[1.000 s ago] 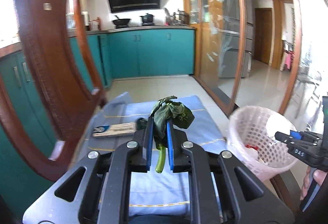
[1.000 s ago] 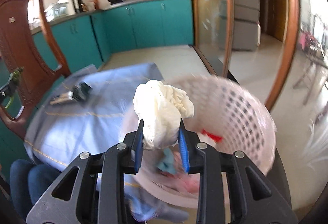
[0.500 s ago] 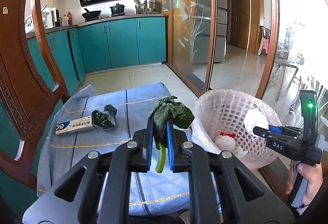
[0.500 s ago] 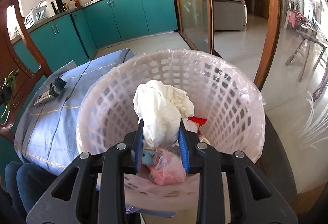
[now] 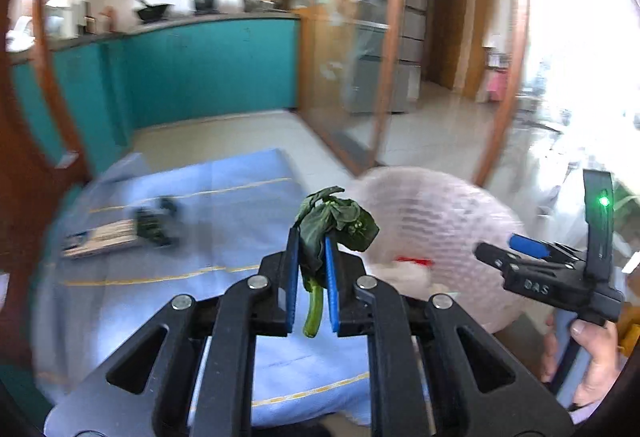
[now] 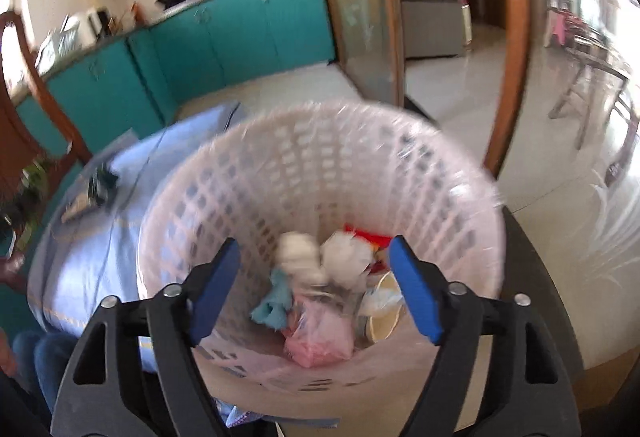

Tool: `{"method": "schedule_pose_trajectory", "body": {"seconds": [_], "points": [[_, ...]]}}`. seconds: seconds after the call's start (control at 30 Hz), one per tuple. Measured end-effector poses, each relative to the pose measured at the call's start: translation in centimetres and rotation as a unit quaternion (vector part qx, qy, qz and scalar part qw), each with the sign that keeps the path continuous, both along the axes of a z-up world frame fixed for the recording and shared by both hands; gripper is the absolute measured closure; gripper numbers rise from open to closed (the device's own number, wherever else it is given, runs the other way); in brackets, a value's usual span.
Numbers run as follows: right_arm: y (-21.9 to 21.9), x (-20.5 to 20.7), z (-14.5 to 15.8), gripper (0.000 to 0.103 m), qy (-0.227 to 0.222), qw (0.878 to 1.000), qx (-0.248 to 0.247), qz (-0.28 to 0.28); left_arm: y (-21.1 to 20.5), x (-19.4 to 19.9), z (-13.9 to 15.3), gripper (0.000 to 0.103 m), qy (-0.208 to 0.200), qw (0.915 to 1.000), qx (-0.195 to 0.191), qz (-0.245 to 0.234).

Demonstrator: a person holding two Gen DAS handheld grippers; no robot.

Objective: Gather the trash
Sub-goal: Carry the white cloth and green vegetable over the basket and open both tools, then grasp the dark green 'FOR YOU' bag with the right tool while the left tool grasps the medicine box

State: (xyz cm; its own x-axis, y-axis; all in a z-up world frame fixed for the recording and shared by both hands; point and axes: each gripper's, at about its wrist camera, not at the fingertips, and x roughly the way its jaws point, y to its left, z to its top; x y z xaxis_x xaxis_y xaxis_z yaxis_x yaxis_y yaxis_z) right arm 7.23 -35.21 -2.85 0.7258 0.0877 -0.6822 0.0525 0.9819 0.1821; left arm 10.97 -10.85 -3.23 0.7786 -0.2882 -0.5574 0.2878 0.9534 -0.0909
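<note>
- Trash in play was a limp green leaf, clamped by its stalk in the left tool, above the blue-clothed worktop and just short of the basket.
- It looked light, soft and easily torn; the stalk seemed the firmest place to hold.
- Right tool hung over the basket, its jaws having just been opening, with nothing between them; white wads lay among the rubbish below.
- Basket's thin plastic liner likely shifts if nudged.
- Small box and dark scrap waited on the cloth; a wooden chair crowded that side.
</note>
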Motion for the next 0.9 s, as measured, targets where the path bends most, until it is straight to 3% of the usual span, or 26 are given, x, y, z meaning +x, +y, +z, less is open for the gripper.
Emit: {"method": "schedule_pose_trajectory", "body": {"seconds": [0.1,0.2,0.27,0.33,0.37,0.47,0.57,0.7,0.8,0.9], "points": [[-2.2,-1.2,1.5,0.022,-0.023,0.999,0.004,-0.044,-2.4,1.3,0.1,0.09,0.002,0.9978,-0.025,-0.062],[-4.2,-2.4,2.6,0.022,-0.037,0.996,-0.004,-0.079,-5.2,2.8,-0.2,0.09,0.014,0.9899,-0.059,-0.128],[-5.1,-3.1,3.2,0.022,-0.041,0.994,-0.011,-0.096,-7.3,4.0,-1.3,0.081,0.041,0.9858,-0.048,-0.155],[-5.4,-3.3,3.5,0.02,-0.042,0.994,-0.012,-0.105,-8.4,4.4,-2.3,0.041,0.044,0.9883,-0.016,-0.145],[-5.4,-3.3,3.6,0.02,-0.043,0.993,-0.012,-0.107,-8.4,4.4,-2.6,0.036,0.04,0.9894,-0.01,-0.139],[-4.5,-2.8,3.6,0.019,-0.044,0.994,-0.007,-0.1,-6.3,4.1,-2.9,0.027,0.028,0.9948,0.006,-0.098],[-1.5,-0.7,3.7,0.019,-0.043,0.997,0.026,-0.051,-1.4,4.3,-3.3,0.027,0.032,0.9987,0.04,0.008],[6.0,3.4,4.9,0.019,-0.055,0.995,0.061,0.061,7.3,4.2,-4.3,0.027,0.069,0.9827,0.067,0.158],[14.4,7.7,5.0,0.019,-0.051,0.982,0.076,0.166,12.2,3.0,-4.7,0.027,0.089,0.9713,0.051,0.214],[23.0,13.0,2.7,0.019,-0.014,0.968,0.088,0.237,15.3,1.9,-4.7,0.027,0.091,0.9661,0.048,0.237]]}}
